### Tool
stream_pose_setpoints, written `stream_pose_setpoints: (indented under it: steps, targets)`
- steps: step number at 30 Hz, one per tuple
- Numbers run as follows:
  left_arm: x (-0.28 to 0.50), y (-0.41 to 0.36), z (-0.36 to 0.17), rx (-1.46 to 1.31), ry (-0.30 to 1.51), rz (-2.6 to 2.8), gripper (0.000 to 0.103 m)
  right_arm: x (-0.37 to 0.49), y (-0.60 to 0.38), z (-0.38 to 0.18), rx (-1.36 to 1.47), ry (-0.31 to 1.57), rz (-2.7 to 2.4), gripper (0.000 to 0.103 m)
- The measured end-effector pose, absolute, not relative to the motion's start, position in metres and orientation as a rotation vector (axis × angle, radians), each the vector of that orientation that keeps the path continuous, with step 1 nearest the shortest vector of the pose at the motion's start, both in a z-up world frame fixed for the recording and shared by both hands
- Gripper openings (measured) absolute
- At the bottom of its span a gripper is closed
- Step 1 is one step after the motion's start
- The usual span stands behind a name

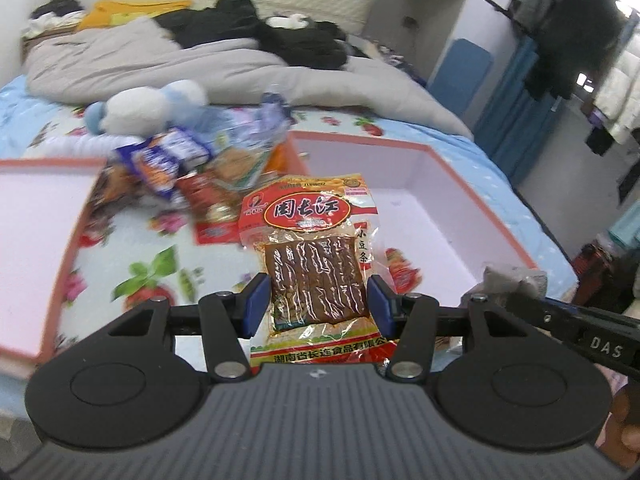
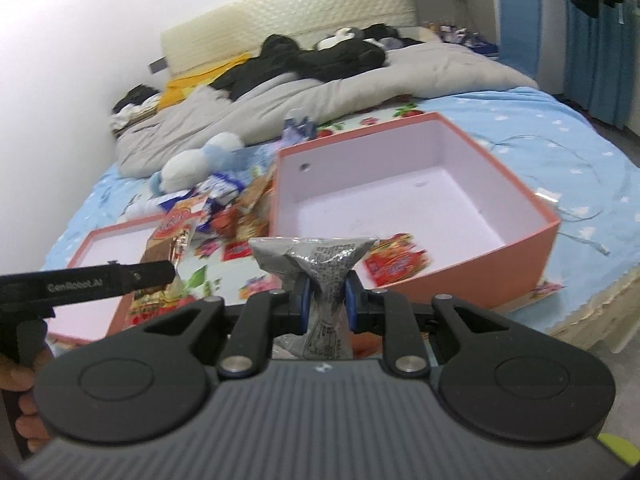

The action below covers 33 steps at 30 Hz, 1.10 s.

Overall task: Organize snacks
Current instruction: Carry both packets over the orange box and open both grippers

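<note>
The left gripper (image 1: pixel 318 304) holds a red and yellow snack packet (image 1: pixel 316 256) with a clear window that shows brown strips; its two blue pads (image 1: pixel 256 304) press on the two side edges of the packet, so the jaws stand at a middle width. The packet hangs above the flowered bed sheet (image 1: pixel 132 256), between the two pink boxes. The right gripper (image 2: pixel 326 300) is closed narrow on a grey snack packet (image 2: pixel 324 268) with small black print, and the packet is pinched at its waist so that its top spreads out above the pads. This grey packet is in the air in front of the deep pink box (image 2: pixel 500 240), which stands open on the bed with a white inside and nothing to be seen on the visible part of its floor. A shallow pink lid or tray (image 2: pixel 104 240) lies to the left of it. Between the two, a pile of loose snack packets (image 2: pixel 236 204) lies on the sheet, and one small red packet (image 2: pixel 396 264) lies just beside the front wall of the deep box. Behind the pile there is a white and blue plush toy (image 2: pixel 192 168), then a grey quilt (image 2: pixel 320 96) with black clothes (image 2: pixel 320 56) on top.
</note>
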State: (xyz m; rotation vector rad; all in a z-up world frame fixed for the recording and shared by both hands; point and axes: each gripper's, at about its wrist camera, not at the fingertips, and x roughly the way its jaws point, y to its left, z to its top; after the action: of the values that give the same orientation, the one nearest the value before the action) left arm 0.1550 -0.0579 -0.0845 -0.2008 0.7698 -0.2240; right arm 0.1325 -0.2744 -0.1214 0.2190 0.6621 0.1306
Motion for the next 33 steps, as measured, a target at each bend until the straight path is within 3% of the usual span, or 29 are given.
stream_pose_setpoints:
  steps: [11, 21, 29, 32, 33]
  targets:
    - [0.239, -0.116, -0.077, -0.157, 0.796, -0.363, 0.059, 0.186, -0.312, -0.124, 0.273, 0.612, 0.055, 0.021]
    - [0.324, -0.147, -0.118, -0.124, 0.942, -0.418, 0.059, 0.25, -0.333, -0.161, 0.26, 0.711, 0.023, 0.021]
    - [0.342, -0.152, -0.14, -0.139, 0.99, -0.402, 0.059, 0.267, -0.333, -0.182, 0.288, 0.756, 0.032, 0.022]
    - [0.341, -0.151, -0.137, -0.142, 0.988, -0.413, 0.063, 0.268, -0.337, -0.185, 0.314, 0.778, 0.005, 0.032]
    - [0.34, -0.15, -0.136, -0.137, 0.991, -0.412, 0.071, 0.267, -0.337, -0.185, 0.322, 0.782, 0.0, 0.037]
